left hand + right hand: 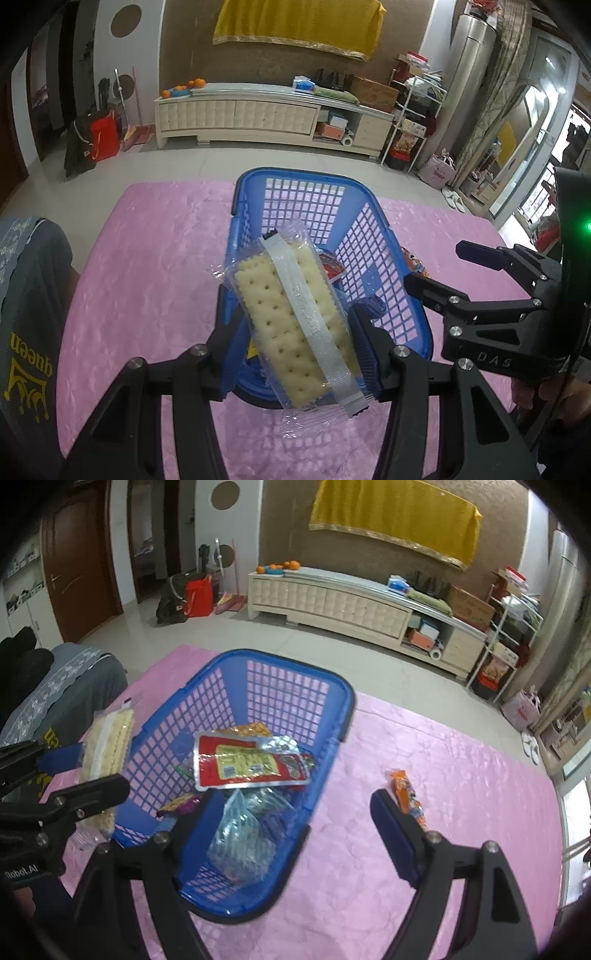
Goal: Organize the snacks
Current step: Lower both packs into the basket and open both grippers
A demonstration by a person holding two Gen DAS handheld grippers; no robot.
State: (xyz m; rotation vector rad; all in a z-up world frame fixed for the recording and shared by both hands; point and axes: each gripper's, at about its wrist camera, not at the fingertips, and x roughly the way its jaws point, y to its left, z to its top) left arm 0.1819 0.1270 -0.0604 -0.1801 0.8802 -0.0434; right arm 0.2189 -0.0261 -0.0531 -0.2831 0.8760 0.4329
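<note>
A clear pack of pale crackers (266,314) is held slanted above the near end of the blue mesh basket (314,210), my left gripper (295,332) shut on its sides. The same cracker pack (107,738) appears at the left of the right wrist view. My right gripper (288,808) is open and holds nothing; one finger hangs over the basket's (280,661) near corner, the other beside an orange snack pack (406,794) lying on the pink cloth. Inside the basket lie a red and yellow pack (251,764), a clear bluish pack (247,830) and a purple one (181,805).
The pink cloth (424,746) covers the table under the basket. A grey garment with yellow print (29,314) lies at the left edge. Beyond the table are tiled floor and a long cream cabinet (258,114). A hand (532,391) holds the right gripper (439,264).
</note>
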